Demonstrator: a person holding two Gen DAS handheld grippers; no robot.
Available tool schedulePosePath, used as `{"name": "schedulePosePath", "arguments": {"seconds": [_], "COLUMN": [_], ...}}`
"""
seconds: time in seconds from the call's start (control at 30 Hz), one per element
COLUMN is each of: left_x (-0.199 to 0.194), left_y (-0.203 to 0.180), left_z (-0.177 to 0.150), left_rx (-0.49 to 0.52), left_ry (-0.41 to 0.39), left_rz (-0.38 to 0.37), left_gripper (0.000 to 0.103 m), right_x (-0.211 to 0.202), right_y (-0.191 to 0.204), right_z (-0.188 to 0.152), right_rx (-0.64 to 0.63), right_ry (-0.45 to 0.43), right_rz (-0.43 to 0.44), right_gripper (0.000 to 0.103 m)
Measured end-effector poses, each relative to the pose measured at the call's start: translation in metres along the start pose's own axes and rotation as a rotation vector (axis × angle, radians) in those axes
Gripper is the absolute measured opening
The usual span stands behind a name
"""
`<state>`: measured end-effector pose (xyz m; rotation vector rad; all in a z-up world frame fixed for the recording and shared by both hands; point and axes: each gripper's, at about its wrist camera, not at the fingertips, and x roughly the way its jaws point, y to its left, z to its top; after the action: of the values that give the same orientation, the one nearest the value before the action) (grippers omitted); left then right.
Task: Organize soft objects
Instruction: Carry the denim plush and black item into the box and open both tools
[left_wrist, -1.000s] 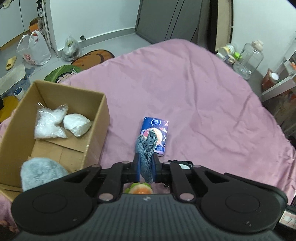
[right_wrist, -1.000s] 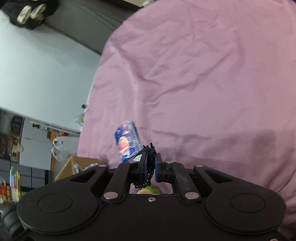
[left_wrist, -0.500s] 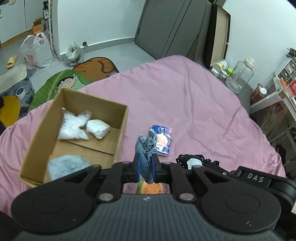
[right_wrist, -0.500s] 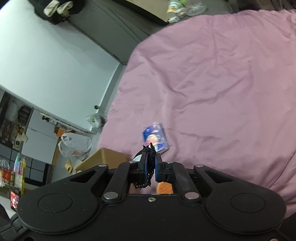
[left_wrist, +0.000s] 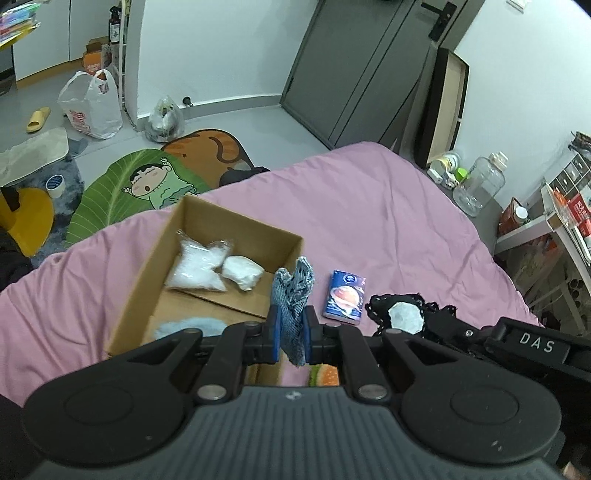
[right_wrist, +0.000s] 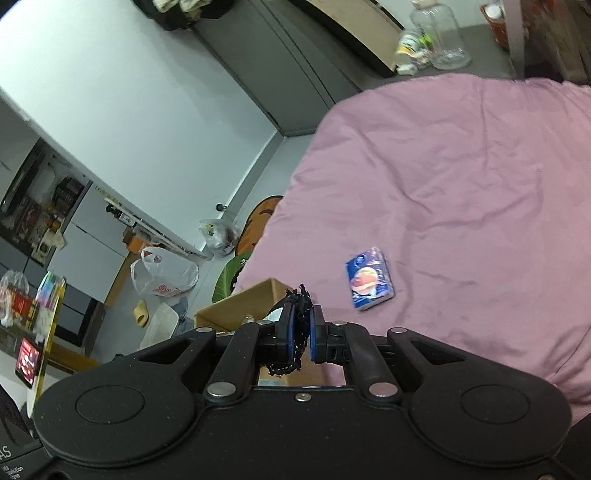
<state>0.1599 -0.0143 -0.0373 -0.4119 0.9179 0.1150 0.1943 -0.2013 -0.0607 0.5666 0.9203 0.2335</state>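
left tool: left tool (left_wrist: 291, 334) clamped on a blue-grey knitted cloth piece (left_wrist: 293, 291), held up just beside the near right wall of the open brown cardboard box (left_wrist: 236, 227)
right tool: right tool (right_wrist: 300, 334) pinched shut on a black lacy fabric item with a white round pad (left_wrist: 400, 314); in the right wrist view only its black fringe (right_wrist: 298, 321) shows between the jaws
step: judged mid-carry, both soft items lifted over the pink bed sheet (left_wrist: 388, 221), heading for the box
next move: likely bring the left tool over the box opening and let go, then the right; cloth dangles, so it must clear the wall first
box contents: 3 seen, one clear plastic bag of white filling (left_wrist: 197, 264), one white soft lump (left_wrist: 242, 271), one pale blue fluffy item (left_wrist: 188, 326) partly hidden by the tool
left on bed: one blue printed tissue pack (left_wrist: 344, 297), one burger-patterned soft thing (left_wrist: 325, 376), mostly hidden
tools: 2, both loaded
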Motion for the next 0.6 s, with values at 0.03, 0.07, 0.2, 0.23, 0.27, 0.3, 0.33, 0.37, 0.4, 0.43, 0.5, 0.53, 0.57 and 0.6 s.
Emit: {"name": "schedulePosePath", "arguments": {"seconds": [0.03, 0.07, 0.2, 0.23, 0.27, 0.3, 0.33, 0.37, 0.4, 0.43, 0.5, 0.53, 0.57, 0.6], "left_x": [-0.002, -0.004, -0.011, -0.013, -0.014, -0.016, -0.017, -0.019, -0.021, -0.023, -0.026, -0.027, -0.027, -0.027], "left_y": [0.003, 0.007, 0.023, 0.028, 0.032, 0.037, 0.041, 0.046, 0.05, 0.053, 0.06, 0.064, 0.068, 0.072], "left_z": [0.0, 0.001, 0.003, 0.003, 0.004, 0.005, 0.006, 0.006, 0.007, 0.007, 0.008, 0.008, 0.009, 0.01], "left_rx": [-0.003, -0.007, -0.022, -0.026, -0.029, -0.034, -0.038, -0.042, -0.042, -0.04, -0.037, -0.039, -0.042, -0.044], "left_ry": [-0.002, -0.005, -0.009, -0.012, -0.014, -0.015, -0.017, -0.019, -0.022, -0.024, -0.031, -0.033, -0.033, -0.032], "left_rz": [0.001, 0.001, 0.0, -0.001, -0.001, -0.001, -0.002, -0.003, -0.005, -0.01, -0.016, -0.017, -0.018, -0.017], "left_gripper": [0.011, 0.011, 0.011, 0.011, 0.011, 0.011, 0.011, 0.011, 0.011, 0.011, 0.011, 0.011, 0.011, 0.011], "right_x": [0.0, 0.0, -0.001, -0.001, -0.001, 0.0, 0.0, 0.001, 0.001, 0.002, 0.004, 0.005, 0.007, 0.008], "right_y": [0.003, 0.008, 0.026, 0.029, 0.033, 0.037, 0.042, 0.047, 0.051, 0.055, 0.063, 0.068, 0.072, 0.074], "right_z": [-0.001, -0.002, -0.007, -0.008, -0.01, -0.011, -0.013, -0.014, -0.015, -0.016, -0.019, -0.021, -0.022, -0.024], "right_rx": [-0.006, -0.014, -0.046, -0.05, -0.057, -0.064, -0.075, -0.086, -0.092, -0.099, -0.115, -0.121, -0.126, -0.127], "right_ry": [-0.001, -0.001, -0.002, -0.003, -0.004, -0.005, -0.006, -0.007, -0.007, -0.007, -0.008, -0.007, -0.005, -0.004], "right_rz": [0.001, 0.004, 0.012, 0.012, 0.013, 0.015, 0.017, 0.017, 0.016, 0.016, 0.017, 0.016, 0.018, 0.019], "right_gripper": [0.008, 0.008, 0.009, 0.009, 0.009, 0.009, 0.009, 0.009, 0.009, 0.009, 0.009, 0.009, 0.009, 0.009]}}
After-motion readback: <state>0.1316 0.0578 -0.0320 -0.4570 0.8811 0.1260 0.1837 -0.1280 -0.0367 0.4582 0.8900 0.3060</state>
